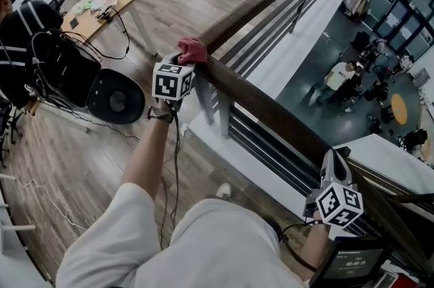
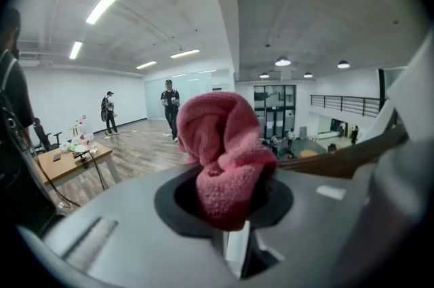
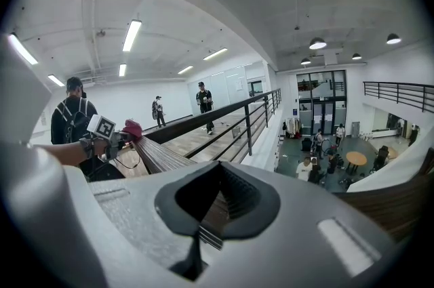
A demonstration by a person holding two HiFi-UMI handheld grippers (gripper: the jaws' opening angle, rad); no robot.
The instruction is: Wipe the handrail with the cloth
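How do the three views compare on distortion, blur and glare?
Head view: sharp and evenly lit, with no glare on the handrail. Left gripper view: strong fisheye with black corners; the cloth sits very close and looks slightly soft; the ceiling lights blow out. Right gripper view: same fisheye vignette, ceiling lights clipped too, handrail bowed but reasonably in focus.

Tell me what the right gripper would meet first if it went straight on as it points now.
The right gripper points along the wooden handrail. The rail looks free up to the pink cloth in the left gripper, so it would probably meet that cloth first; depth is unclear.
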